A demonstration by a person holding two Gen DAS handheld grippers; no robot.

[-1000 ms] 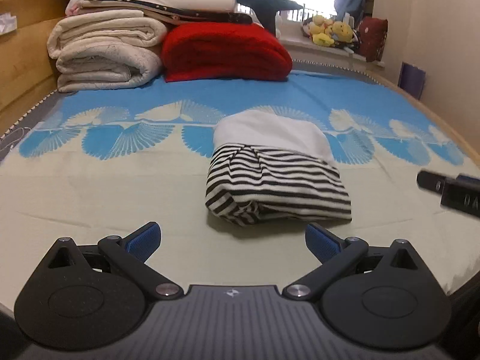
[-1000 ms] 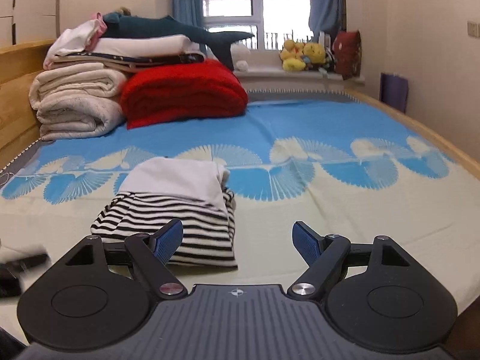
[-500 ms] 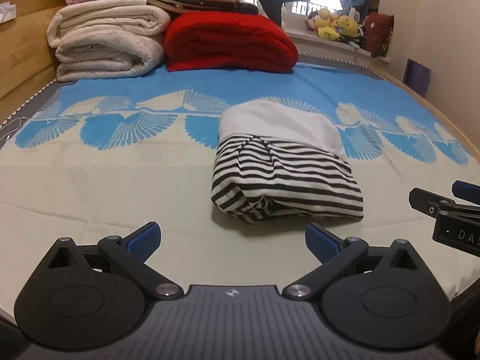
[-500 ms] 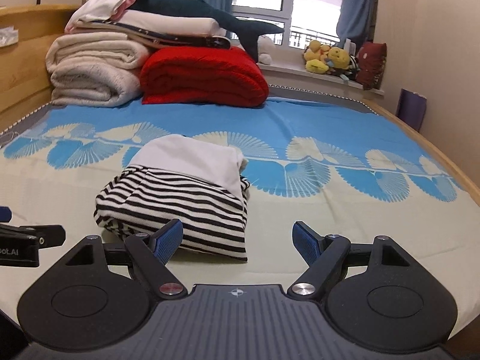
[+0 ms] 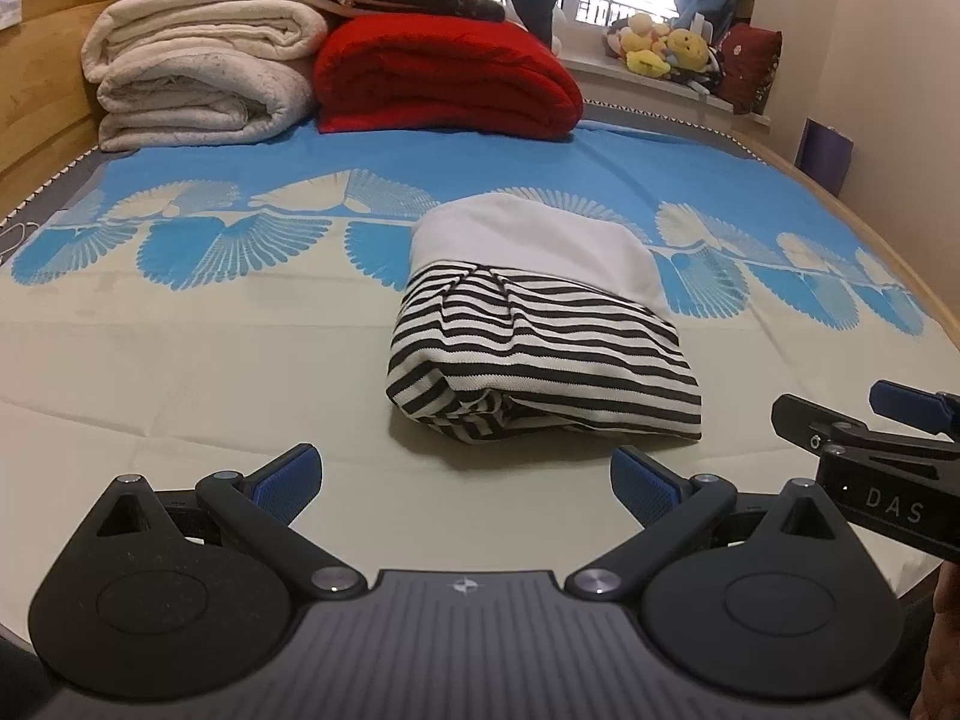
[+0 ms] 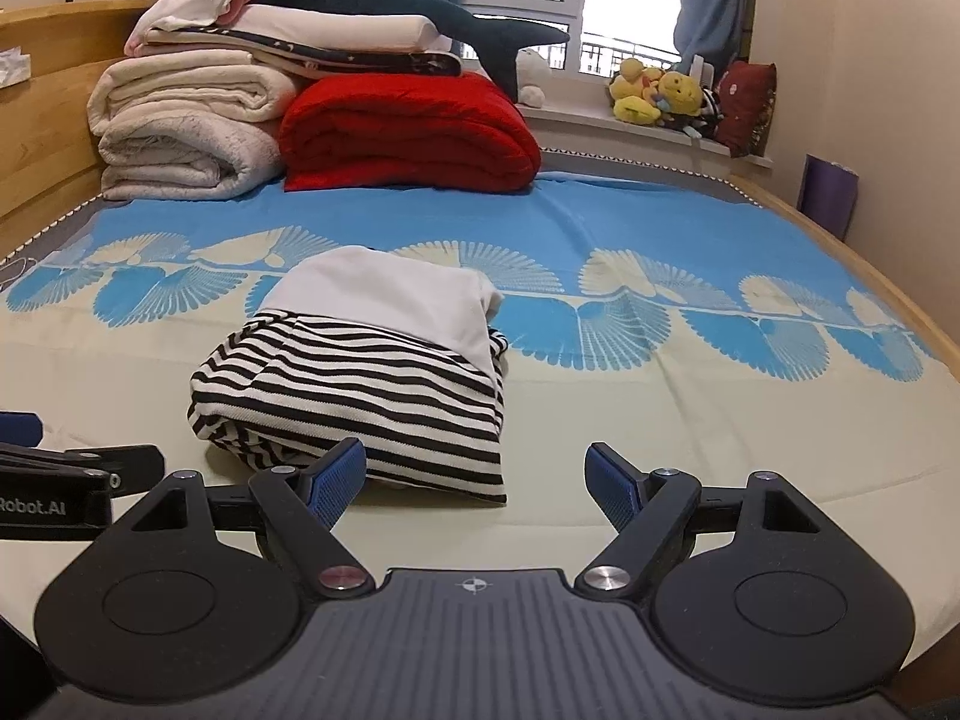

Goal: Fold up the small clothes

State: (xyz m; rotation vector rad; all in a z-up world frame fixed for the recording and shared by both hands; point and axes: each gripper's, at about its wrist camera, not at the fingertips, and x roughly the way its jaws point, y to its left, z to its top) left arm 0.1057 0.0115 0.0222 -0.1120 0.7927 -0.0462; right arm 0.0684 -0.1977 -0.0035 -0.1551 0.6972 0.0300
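Both tongs released, left tongs (image 5: pixel 465 474), right tongs (image 6: pixel 477 474), folded striped garment (image 5: pixel 540 354) lengthwise away, white end far.

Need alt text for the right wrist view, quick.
A folded striped garment with a white piece on top lies on the bed, just beyond the open right hand-held gripper. The left hand-held gripper pokes in at the left edge; folded blankets are stacked behind.

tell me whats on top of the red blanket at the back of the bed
A dark patterned folded cloth overlaps the red blanket, with a white folded blanket and a plush shark stacked higher. The blanket's back edge is hidden.
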